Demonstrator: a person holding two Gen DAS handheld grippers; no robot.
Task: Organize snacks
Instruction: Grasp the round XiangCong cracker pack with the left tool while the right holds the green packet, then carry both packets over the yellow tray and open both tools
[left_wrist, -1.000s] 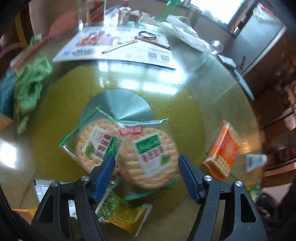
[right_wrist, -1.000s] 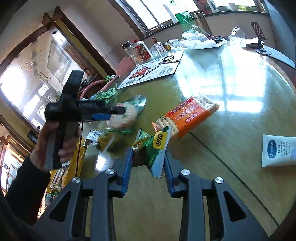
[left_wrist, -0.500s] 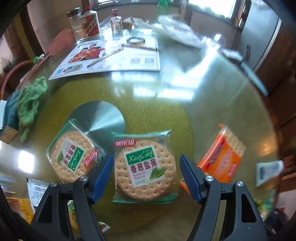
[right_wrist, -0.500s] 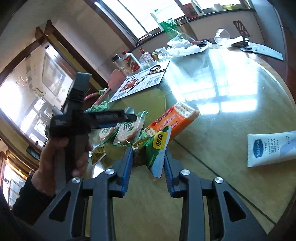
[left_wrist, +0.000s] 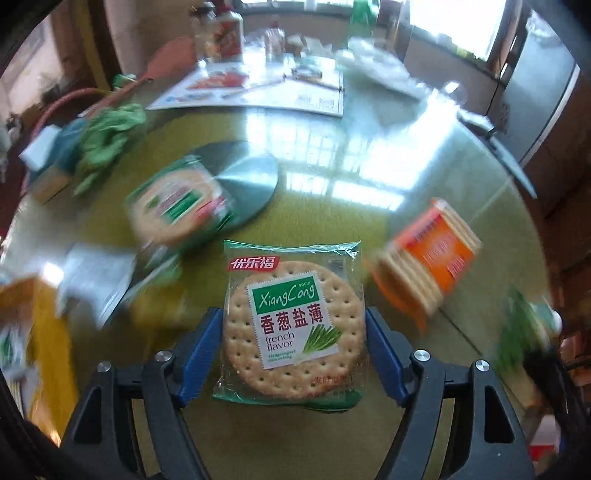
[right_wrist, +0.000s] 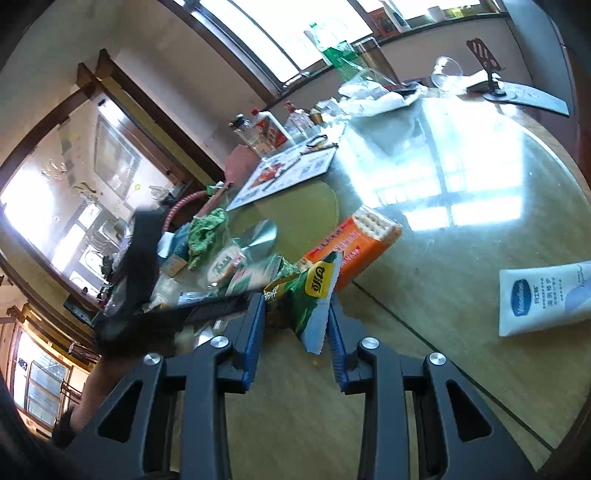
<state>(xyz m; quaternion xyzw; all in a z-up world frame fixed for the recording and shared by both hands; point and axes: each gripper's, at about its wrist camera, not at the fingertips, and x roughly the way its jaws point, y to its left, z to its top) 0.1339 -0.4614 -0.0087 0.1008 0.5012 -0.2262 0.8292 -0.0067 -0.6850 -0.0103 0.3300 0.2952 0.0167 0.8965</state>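
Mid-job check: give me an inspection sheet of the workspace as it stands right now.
Surface: round glass-topped table, glossy with window glare.
Job's things: XiangCong cracker pack between the left fingers; green snack bag between the right fingers; second round cracker pack, blurred; orange cracker sleeve lying on the table.
Clutter: Vaseline tube, green cloth, printed flyer, bottles, clear plastic bags.
Grippers: left gripper closed on the XiangCong pack; right gripper closed on the green bag.
Cables: nothing seen.
Surroundings: bright windows, wood-framed cabinet.
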